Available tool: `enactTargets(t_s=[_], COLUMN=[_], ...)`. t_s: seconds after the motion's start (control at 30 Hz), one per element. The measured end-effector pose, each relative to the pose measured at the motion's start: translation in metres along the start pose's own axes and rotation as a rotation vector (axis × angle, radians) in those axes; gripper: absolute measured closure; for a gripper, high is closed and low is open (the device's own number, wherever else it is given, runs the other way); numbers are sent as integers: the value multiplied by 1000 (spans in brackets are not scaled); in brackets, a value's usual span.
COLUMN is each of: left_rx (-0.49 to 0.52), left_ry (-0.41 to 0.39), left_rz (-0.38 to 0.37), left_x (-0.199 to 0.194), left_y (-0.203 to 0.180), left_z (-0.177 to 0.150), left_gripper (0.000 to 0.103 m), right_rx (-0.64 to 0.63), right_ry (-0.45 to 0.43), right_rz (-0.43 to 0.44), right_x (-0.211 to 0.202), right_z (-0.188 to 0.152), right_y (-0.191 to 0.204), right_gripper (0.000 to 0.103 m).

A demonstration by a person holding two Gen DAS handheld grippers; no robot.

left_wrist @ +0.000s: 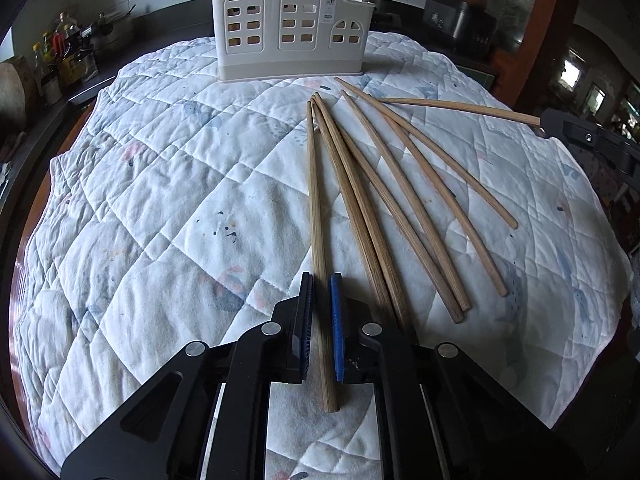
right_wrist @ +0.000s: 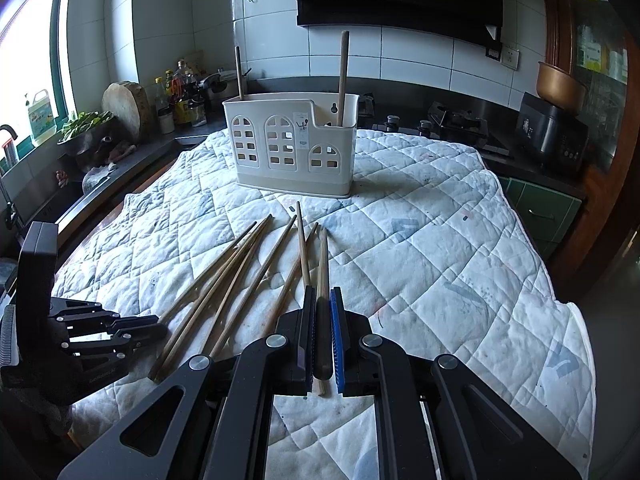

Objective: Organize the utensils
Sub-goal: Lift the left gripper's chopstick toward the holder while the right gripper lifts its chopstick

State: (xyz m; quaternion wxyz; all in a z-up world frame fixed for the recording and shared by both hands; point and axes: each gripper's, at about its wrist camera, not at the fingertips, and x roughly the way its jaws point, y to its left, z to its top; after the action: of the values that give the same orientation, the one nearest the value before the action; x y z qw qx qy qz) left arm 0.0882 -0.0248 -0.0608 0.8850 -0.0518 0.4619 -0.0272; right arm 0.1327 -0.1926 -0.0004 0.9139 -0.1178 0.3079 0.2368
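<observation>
A: Your left gripper (left_wrist: 321,280), bottom centre of its view, has both pads around one chopstick (left_wrist: 316,200), seemingly pinching it. Loose chopsticks (left_wrist: 400,200) fan rightward on the quilt (left_wrist: 160,200).

B: The holder (left_wrist: 290,28) stands top centre. Your right gripper (right_wrist: 322,292) clamps another chopstick (right_wrist: 322,264).

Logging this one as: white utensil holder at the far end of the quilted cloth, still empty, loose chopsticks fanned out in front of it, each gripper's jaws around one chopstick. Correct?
Not quite: the utensil holder is not empty. The right wrist view shows two chopsticks already standing upright in it. The rest holds: loose chopsticks lie fanned on the quilted cloth, and the left gripper and right gripper each have their jaws around one.
</observation>
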Motion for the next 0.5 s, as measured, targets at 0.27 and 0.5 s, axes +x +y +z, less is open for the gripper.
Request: enactTargets(t_s=[0.27,0.5], left_rx=[-47,-59], left_ry=[-11,-114], left_rz=[-43,-82], left_x=[-4,-33], left_y=[9,16], left_z=[3,18], left_gripper=[97,98], right_rx=[6,-10], right_ry=[-15,-59], right_rz=[11,13], right_x=[-4,-14], right_z=[4,23], right_y=[2,5], right_gripper=[96,96])
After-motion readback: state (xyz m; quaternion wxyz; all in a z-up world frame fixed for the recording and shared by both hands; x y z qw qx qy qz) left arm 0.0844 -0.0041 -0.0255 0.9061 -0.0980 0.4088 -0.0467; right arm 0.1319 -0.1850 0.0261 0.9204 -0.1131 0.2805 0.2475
